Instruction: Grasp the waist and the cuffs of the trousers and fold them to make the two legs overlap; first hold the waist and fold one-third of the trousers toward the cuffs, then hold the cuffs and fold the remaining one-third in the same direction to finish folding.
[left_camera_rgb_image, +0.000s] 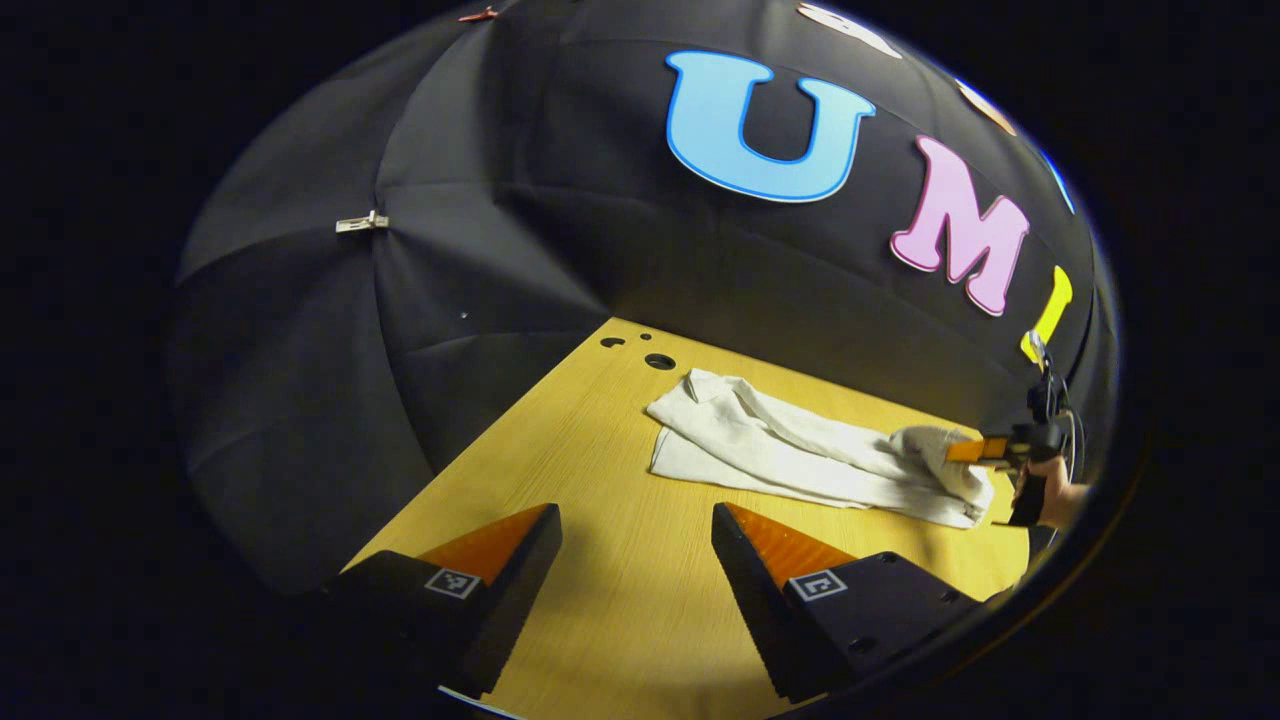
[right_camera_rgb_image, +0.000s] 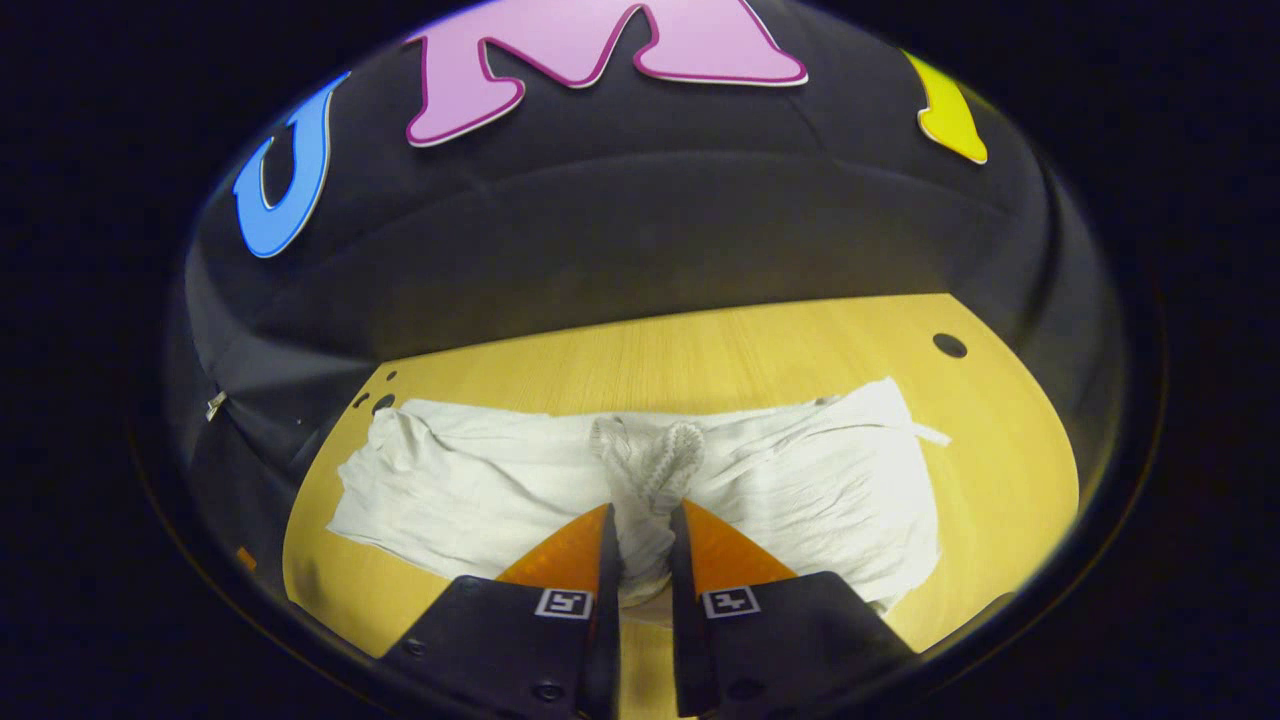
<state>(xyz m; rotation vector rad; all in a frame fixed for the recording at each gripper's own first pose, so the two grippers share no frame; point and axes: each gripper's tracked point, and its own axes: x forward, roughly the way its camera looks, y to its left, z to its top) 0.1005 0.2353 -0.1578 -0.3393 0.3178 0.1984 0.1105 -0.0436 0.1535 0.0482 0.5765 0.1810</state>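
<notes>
The white trousers (left_camera_rgb_image: 800, 455) are laid flat along the far half of the wooden tabletop (left_camera_rgb_image: 620, 600), with one end near the round holes (left_camera_rgb_image: 659, 361) at the table's back corner. In the right gripper view the right gripper (right_camera_rgb_image: 641, 545) is seen closed on a gathered ridge of the cloth (right_camera_rgb_image: 650, 480) — both fingers pressed against a bunched, ribbed-looking fold that may be the waistband, though this cannot be told for sure. In the left gripper view the left gripper (left_camera_rgb_image: 636, 540) is held wide open above bare wood, near the trousers but apart from them, with nothing between its fingers.

The fabric is judged to be light, thin and limp: it is creased all over and bunches readily where pinched. It would be expected to sag and drag rather than keep its shape, so a single hold is likely to pull it askew. A firmer purchase is offered by the thicker hems — the waistband and the cuffs — and these should be taken at the edge, with both layers caught together. Little risk of damage is foreseen; slipping of a single layer is the likelier fault.
</notes>
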